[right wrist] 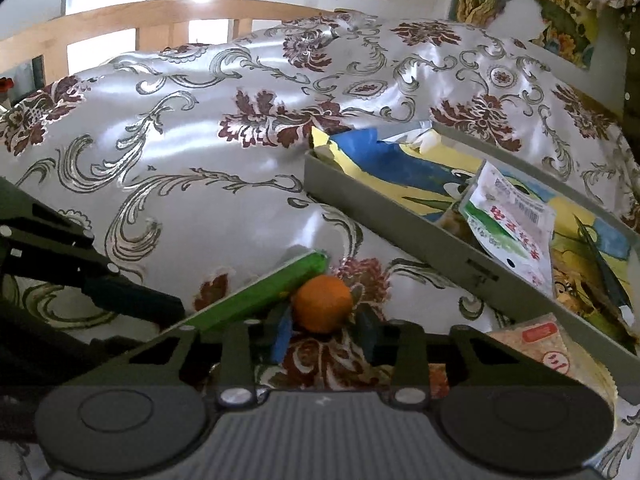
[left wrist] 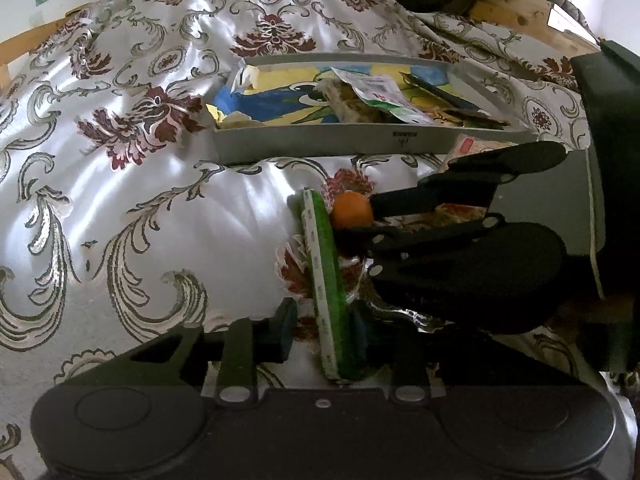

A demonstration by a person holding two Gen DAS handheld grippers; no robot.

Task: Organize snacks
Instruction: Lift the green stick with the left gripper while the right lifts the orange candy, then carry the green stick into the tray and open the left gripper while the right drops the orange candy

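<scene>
Floral bedspread (left wrist: 140,208) wide bare leftward, left claw (left wrist: 320,330) pinching green pack (left wrist: 326,280), right claw (right wrist: 326,330) flanking orange (right wrist: 323,303), unclosed

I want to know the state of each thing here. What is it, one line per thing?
left gripper: jaws around the green packet, one pad touching.
green packet: on edge.
right gripper: around the orange, contact unclear.
orange: on the bedspread.
grey tray: partly filled.
</scene>
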